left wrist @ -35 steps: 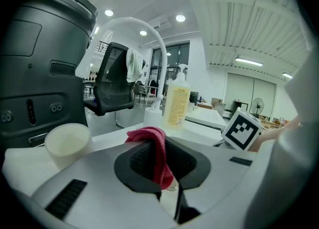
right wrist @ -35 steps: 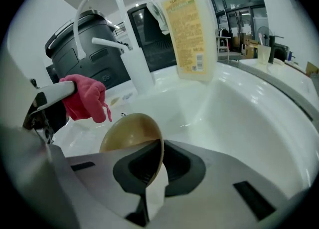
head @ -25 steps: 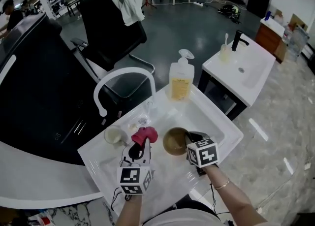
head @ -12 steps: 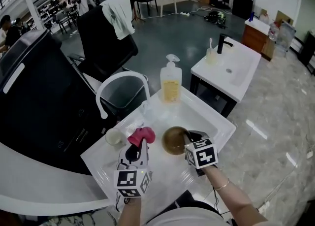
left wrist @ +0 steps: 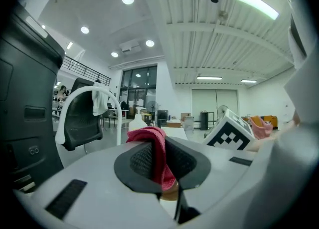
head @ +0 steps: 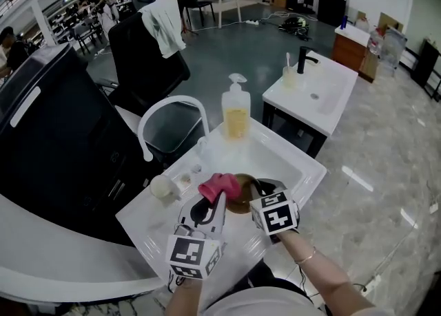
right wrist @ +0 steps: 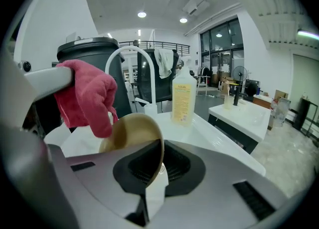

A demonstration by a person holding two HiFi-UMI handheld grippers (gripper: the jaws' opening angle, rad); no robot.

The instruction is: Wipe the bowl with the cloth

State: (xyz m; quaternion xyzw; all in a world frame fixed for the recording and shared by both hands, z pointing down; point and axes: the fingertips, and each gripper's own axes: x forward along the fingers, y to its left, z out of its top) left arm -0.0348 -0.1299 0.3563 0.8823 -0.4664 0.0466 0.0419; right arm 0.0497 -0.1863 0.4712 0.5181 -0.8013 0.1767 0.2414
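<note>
A brown bowl (head: pixel 242 194) is held up over the white sink (head: pixel 289 163), its rim pinched between the jaws of my right gripper (head: pixel 264 194). In the right gripper view the bowl (right wrist: pixel 130 133) tilts with its opening to the left. My left gripper (head: pixel 215 201) is shut on a pink cloth (head: pixel 219 185), which hangs beside the bowl's rim. The cloth (left wrist: pixel 155 148) is clamped between the dark pads in the left gripper view. In the right gripper view the cloth (right wrist: pixel 87 96) dangles at the bowl's upper left edge.
A soap bottle (head: pixel 235 113) with yellow liquid stands at the sink's back rim. A white curved tap (head: pixel 169 111) arches over the left side. A small cup (head: pixel 162 186) sits on the left ledge. A black chair (head: pixel 148 60) and a second washbasin (head: pixel 324 94) stand beyond.
Both grippers rose with their loads. The cloth moved right and now hangs against the bowl's rim; earlier a gap lay between them.
</note>
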